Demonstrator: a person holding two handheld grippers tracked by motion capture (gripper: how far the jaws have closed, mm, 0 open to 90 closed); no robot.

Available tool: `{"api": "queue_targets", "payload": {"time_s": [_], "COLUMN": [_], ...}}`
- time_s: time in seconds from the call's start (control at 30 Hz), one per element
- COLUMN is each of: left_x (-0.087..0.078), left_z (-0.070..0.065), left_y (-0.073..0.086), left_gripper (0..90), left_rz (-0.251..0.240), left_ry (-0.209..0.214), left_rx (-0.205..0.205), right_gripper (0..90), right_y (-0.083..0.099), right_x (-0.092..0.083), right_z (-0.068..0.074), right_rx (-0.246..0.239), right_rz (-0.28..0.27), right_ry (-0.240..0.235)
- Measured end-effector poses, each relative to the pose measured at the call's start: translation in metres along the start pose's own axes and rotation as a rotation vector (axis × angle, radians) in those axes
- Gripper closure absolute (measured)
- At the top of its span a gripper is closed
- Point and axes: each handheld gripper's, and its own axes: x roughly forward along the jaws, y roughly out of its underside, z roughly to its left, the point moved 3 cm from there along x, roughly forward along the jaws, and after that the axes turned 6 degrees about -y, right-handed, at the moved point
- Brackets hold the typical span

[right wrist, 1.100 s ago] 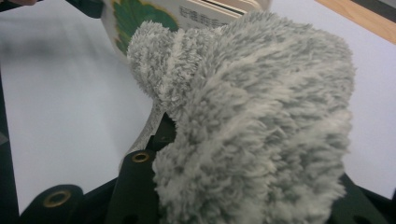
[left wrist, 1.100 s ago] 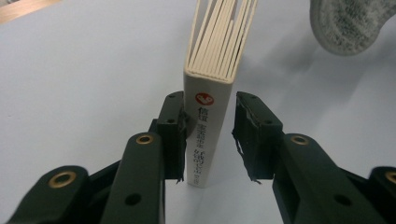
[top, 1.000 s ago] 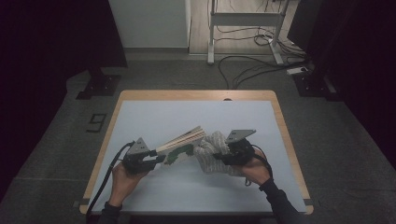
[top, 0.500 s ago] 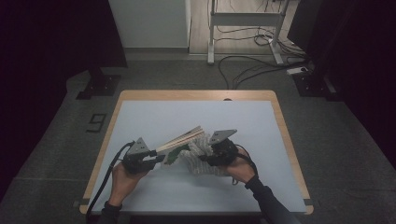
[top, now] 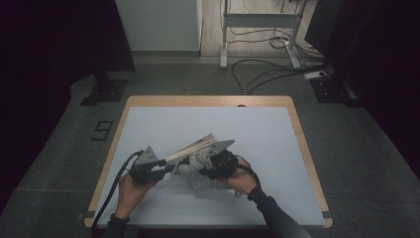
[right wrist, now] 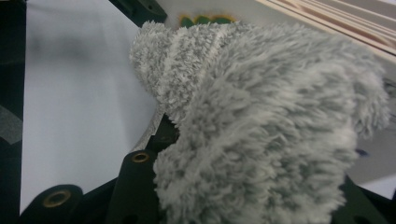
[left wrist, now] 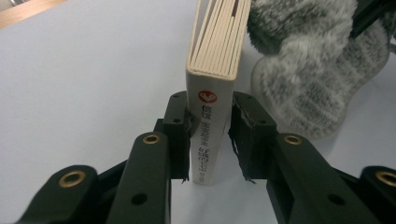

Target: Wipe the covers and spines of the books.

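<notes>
Clamped on the book's [left wrist: 211, 135] spine, your left gripper [top: 157, 169] props it near the table's [top: 257, 129] front edge, while your right gripper [top: 214, 166], clenched on the fuzzy grey sock [right wrist: 271, 135], could knock it loose.

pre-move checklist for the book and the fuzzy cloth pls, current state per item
1. Left gripper clamped on the book at its spine: ok.
2. Book's page edges lifted off the table: ok.
3. Right gripper shut on the grey fuzzy cloth: ok.
4. Cloth against the book: ok, it touches the cover.
5. Cloth free of the left gripper's jaws: ok.
6. What the book's cover looks like under the cloth: cannot tell.
</notes>
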Motion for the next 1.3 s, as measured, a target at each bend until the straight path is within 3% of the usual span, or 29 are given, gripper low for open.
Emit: {"api": "queue_targets", "payload": {"time_s": [0.4, 0.87, 1.13, 1.3], "left_x": [0.000, 0.000, -0.003, -0.003], "left_z": [0.000, 0.000, 0.001, 0.002], "left_y": [0.000, 0.000, 0.001, 0.001], "left_gripper": [67.7, 67.3, 66.3, 66.3], "left_rz": [0.001, 0.005, 0.009, 0.005], "left_ry": [-0.003, -0.001, -0.007, -0.006], "left_rx": [0.006, 0.011, 0.015, 0.012], "right_gripper": [56.3, 48.7, 25.4, 21.2], "right_y": [-0.001, 0.028, 0.025, 0.020], "right_x": [0.026, 0.055, 0.046, 0.030], "right_z": [0.010, 0.010, 0.009, 0.007], "right_rx": [-0.031, -0.021, 0.010, 0.010], "right_rz": [0.012, 0.075, 0.073, 0.074], "right_ry": [-0.034, -0.042, -0.041, -0.018]}}
